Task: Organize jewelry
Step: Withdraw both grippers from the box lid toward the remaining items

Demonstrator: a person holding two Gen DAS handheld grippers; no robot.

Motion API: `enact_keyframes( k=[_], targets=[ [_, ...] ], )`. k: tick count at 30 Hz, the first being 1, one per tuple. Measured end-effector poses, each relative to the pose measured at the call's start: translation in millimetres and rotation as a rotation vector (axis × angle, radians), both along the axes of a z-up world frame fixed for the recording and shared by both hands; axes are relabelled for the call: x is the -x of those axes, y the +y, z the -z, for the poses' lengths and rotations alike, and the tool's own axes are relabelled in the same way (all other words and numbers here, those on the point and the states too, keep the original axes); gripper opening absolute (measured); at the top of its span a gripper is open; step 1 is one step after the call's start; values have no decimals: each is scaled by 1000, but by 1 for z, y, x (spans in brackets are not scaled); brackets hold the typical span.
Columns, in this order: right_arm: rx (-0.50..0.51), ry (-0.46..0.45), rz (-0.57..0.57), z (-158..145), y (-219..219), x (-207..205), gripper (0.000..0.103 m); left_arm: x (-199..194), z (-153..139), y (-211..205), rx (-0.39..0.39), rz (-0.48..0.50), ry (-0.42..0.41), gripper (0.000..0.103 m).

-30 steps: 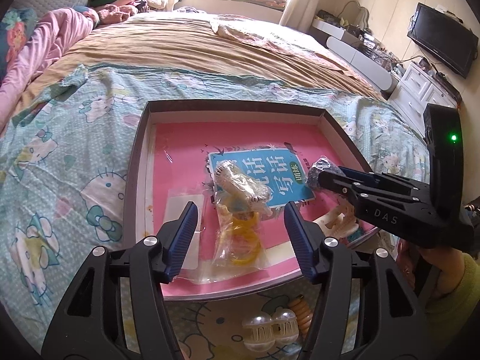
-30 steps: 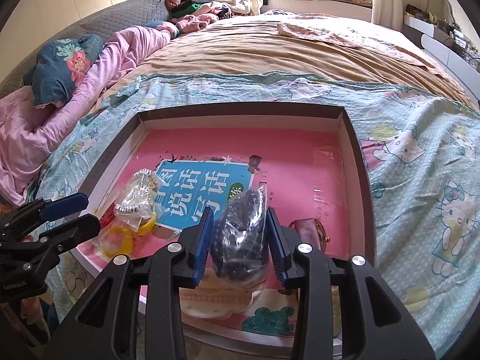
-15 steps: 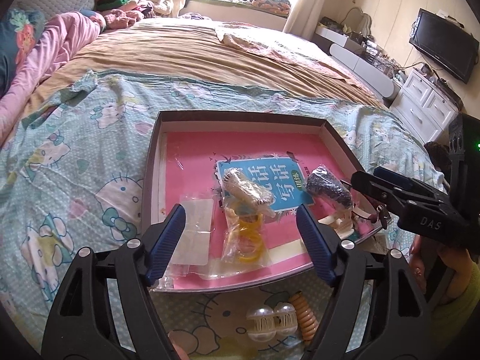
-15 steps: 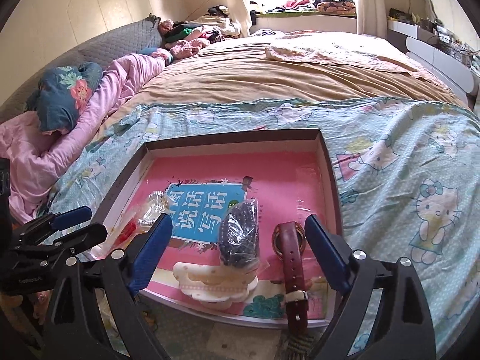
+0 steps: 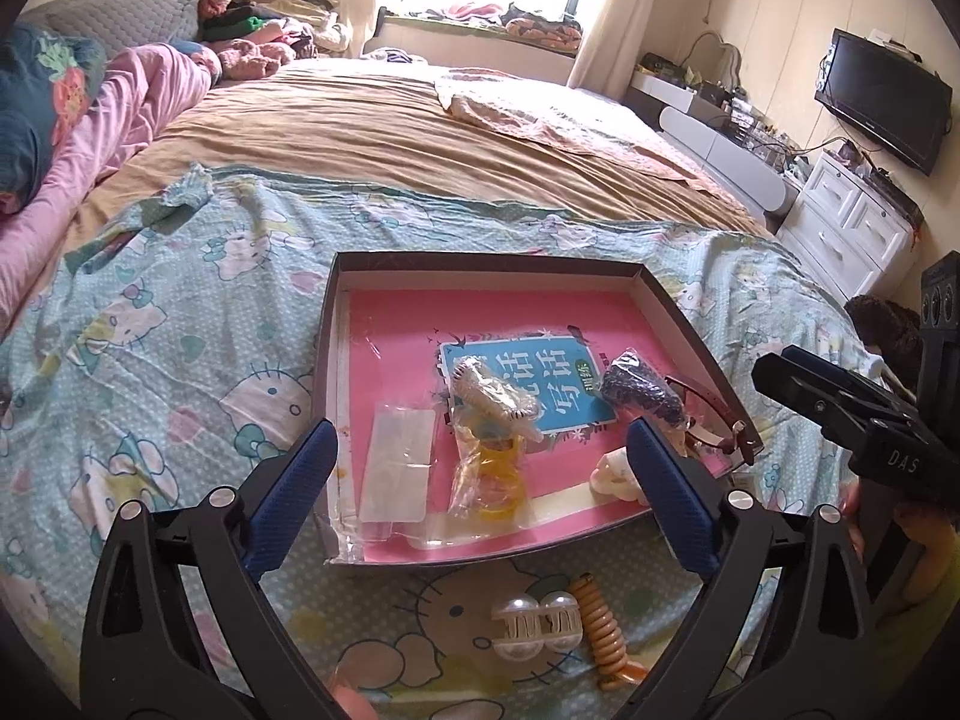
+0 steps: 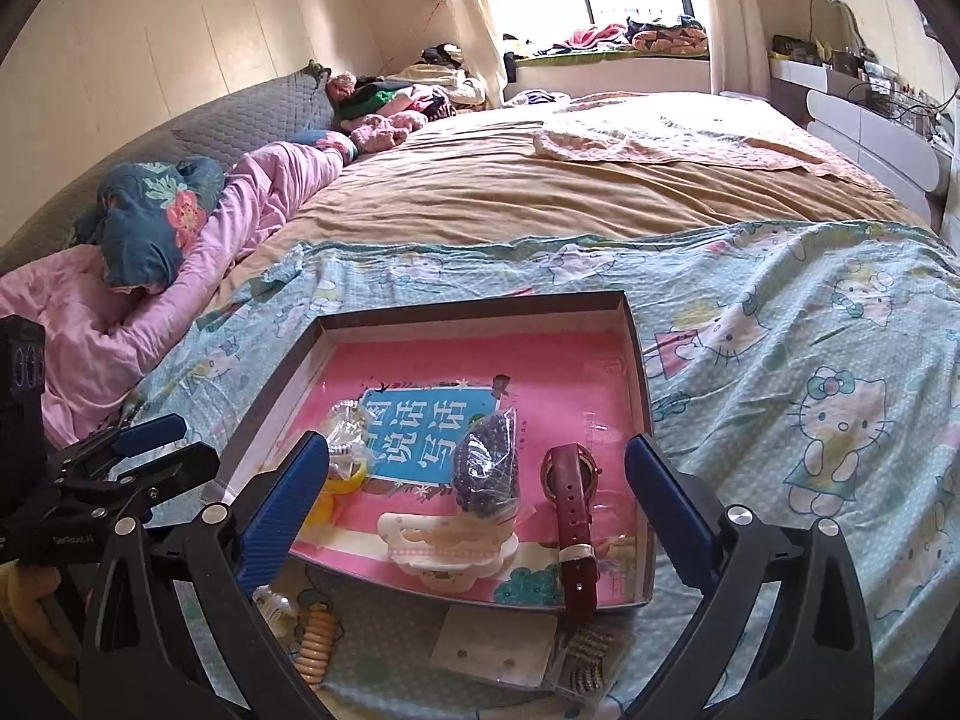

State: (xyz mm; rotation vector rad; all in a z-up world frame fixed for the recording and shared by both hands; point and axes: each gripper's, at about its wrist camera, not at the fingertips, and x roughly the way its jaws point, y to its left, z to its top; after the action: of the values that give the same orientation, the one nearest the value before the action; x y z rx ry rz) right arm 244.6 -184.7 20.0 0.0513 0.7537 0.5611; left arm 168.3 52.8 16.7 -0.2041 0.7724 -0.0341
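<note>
My right gripper (image 6: pixel 477 507) has withdrawn, wide open, empty; the clear bag of dark beads (image 6: pixel 487 468) lies lengthwise just ahead in the pink-lined tray (image 6: pixel 636 360).

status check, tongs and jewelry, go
Left tongs open, empty. Right tongs open, empty. Dark bead bag in the tray; orange spiral tie and pearl clip on the sheet. Nothing blocking them.

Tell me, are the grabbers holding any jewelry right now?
No. The left gripper and right gripper are both open, nothing between their fingers.
</note>
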Motion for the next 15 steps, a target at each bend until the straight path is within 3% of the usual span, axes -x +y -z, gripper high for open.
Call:
enact_keyframes(
  k=[15],
  targets=[
    [-28, -52, -10, -25, -19, 30, 98, 26, -19, 7, 2, -27, -51, 90]
  ],
)
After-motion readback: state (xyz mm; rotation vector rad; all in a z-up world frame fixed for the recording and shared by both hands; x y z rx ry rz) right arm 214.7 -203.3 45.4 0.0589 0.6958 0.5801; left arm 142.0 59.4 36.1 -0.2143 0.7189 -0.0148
